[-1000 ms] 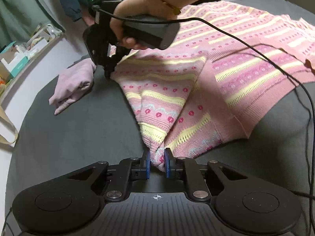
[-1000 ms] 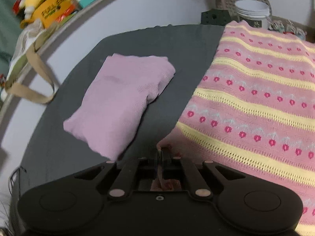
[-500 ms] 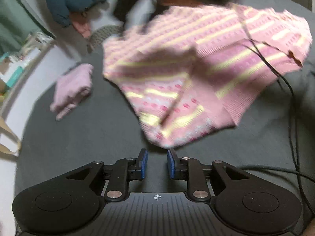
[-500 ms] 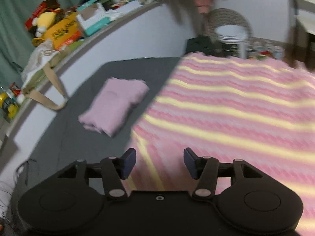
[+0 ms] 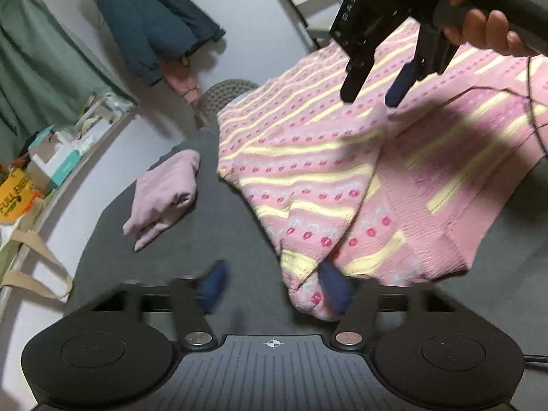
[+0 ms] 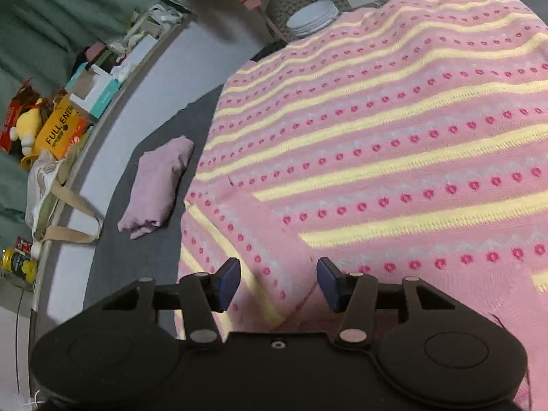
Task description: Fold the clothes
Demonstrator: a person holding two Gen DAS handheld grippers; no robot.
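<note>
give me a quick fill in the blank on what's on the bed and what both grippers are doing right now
1. The big knit garment spread on the dark bed cover is pink with ____ stripes.
2. Both the left gripper and the right gripper have their fingers ____.
3. The small lilac garment beside it is already ____.

Missing words: yellow; open; folded

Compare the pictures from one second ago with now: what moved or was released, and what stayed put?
Both grippers let go: the left gripper and the right gripper now stand open, and the right has lifted clear. The pink patterned sweater lies released, its sleeve folded over. The folded lilac garment stayed put.
</note>
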